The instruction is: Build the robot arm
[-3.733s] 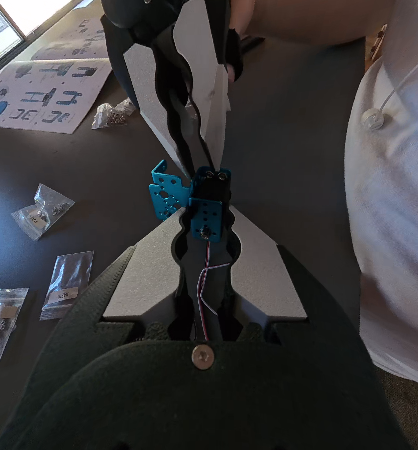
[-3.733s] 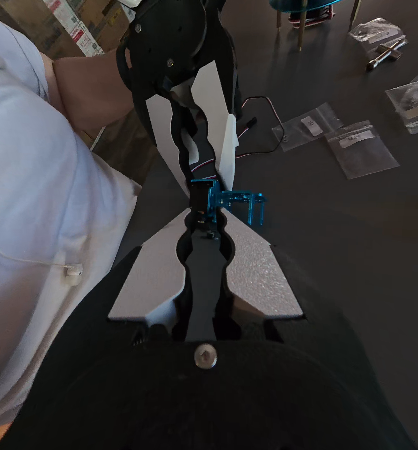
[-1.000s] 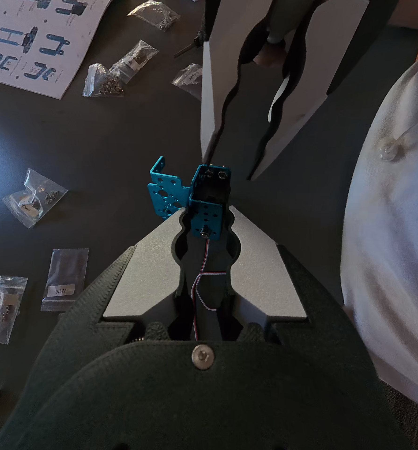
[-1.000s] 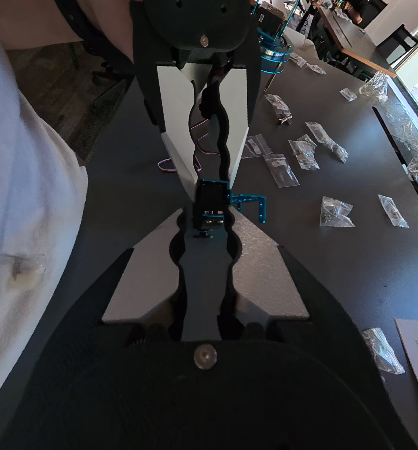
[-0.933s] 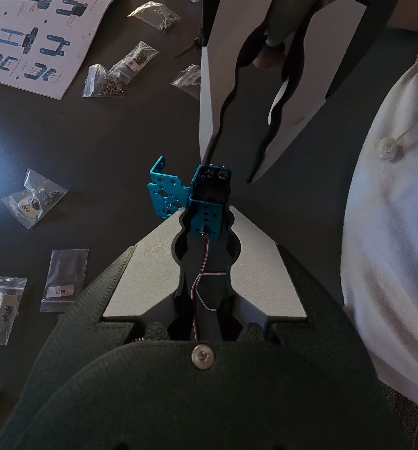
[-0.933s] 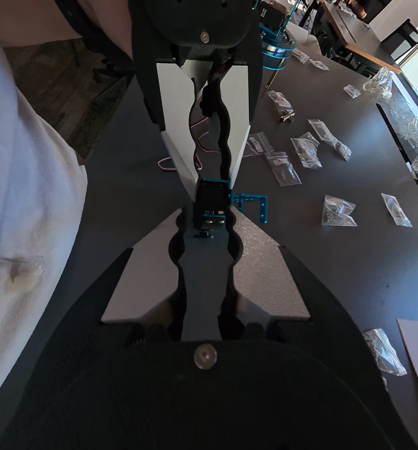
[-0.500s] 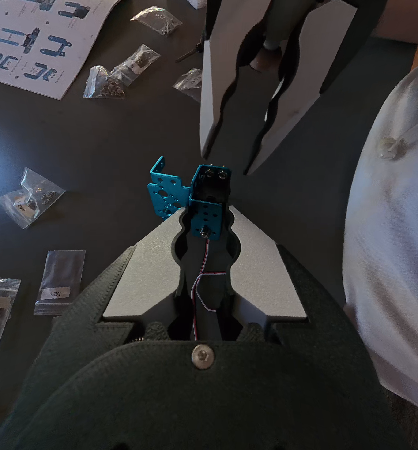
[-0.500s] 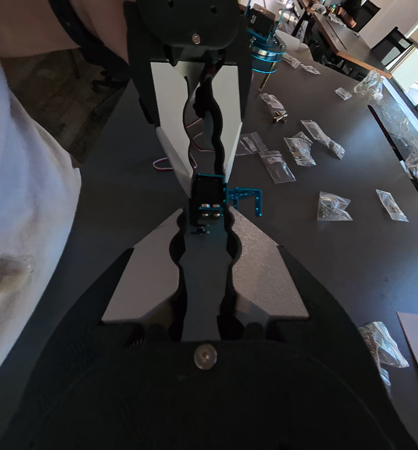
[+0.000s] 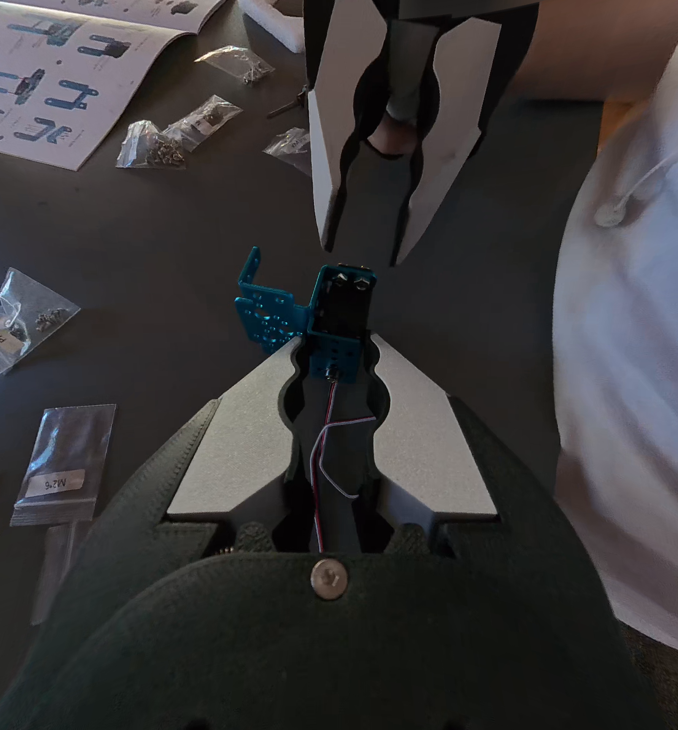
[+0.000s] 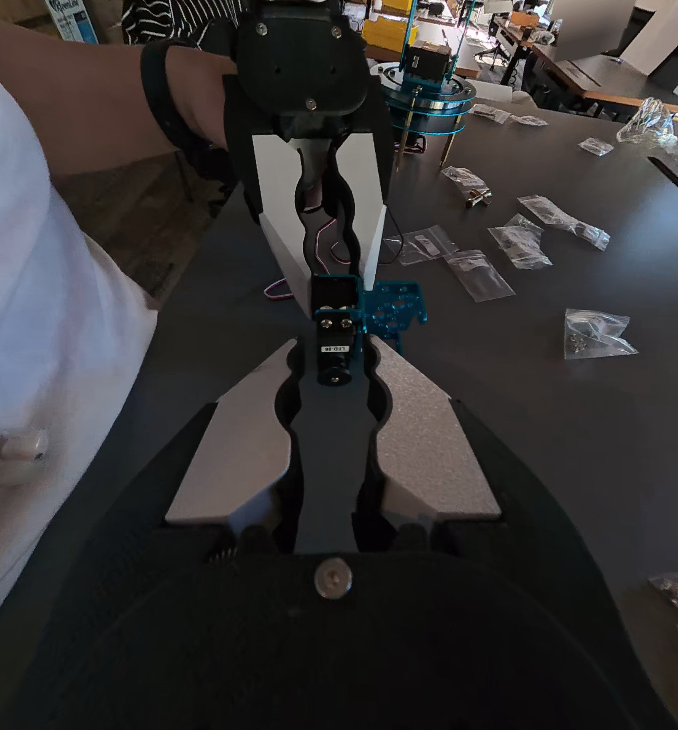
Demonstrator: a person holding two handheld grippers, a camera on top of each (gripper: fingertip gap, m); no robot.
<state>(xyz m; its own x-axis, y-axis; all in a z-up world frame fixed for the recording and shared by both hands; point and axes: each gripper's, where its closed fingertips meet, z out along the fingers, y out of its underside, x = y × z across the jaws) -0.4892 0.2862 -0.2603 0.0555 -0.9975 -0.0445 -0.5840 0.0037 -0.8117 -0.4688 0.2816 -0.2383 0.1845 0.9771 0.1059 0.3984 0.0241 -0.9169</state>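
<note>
1. Servo (image 9: 343, 312), black and boxy, sits bolted inside a blue bracket (image 9: 268, 320). The pair is up off the dark table (image 9: 131, 237), and a perforated wing of the bracket sticks out to one side.
2. Left gripper (image 9: 335, 343) is closed on the bracket's near end, its tips pressing the two side walls. The servo's wire (image 9: 321, 442) trails back through the gap between its fingers.
3. Right gripper (image 10: 331, 343) faces it from the opposite side with its jaws parted a little wider than the servo and nothing in them. In its own view the servo's round output end lies between the tips. I cannot be sure from either view whether a pad brushes it, but a sliver of gap seems to show on both sides.
4. Judged as a hold, the left's pinch is shallow, only at the tips, so the bracket could pivot if nudged off-axis. Any contact from the right wants to come square and centred, clear of the two screw heads on the end flange.
5. The wire looks slack, so it should not tug the part.
6. Around them lie small clear bags of hardware (image 9: 21, 320), a labelled flat bag (image 9: 62, 462) and a printed parts sheet (image 9: 33, 79).
7. Farther along the table stands a round blue-rimmed assembly on standoffs (image 10: 428, 95).
8. The person's white shirt (image 9: 625, 355) fills one edge.
</note>
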